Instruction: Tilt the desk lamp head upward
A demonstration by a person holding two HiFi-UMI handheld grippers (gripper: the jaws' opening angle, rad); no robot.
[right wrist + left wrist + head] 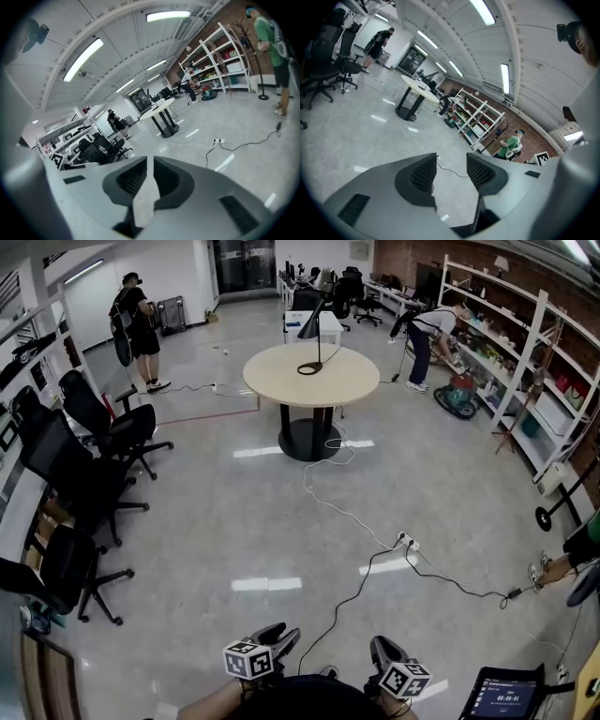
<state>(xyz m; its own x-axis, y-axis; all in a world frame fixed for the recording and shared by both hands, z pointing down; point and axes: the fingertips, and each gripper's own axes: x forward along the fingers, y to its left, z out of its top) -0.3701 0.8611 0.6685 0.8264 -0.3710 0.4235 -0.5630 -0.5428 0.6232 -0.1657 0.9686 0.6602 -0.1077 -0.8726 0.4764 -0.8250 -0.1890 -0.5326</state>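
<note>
Head view places the desk lamp [312, 334] on the round worktop [352, 381], well apart from both grippers, which sit at the bottom edge of the frame above open floor. The lamp's dark head [310, 328] hangs downward from a thin stem over a ring base [309, 367].

Left gripper [284, 637]: fingers [423, 172] are moderately apart, with nothing between them. Right gripper [381, 649]: fingers [132, 177] are all but closed, leaving only a thin slit, and are empty.

The step in hand is judged to be the approach.

1. Walk to the worktop, staying clear of the cable [352, 514] and power strip [405, 542] on the floor.
2. Widen the right fingers before reaching, since the present slit will probably not admit the head.
3. Steady the ring base or lower stem with one gripper. The lamp looks light and may slide or tip.
4. Close the other gripper on the head near its joint and rotate upward slowly.

Joint stiffness cannot be judged from this range.
</note>
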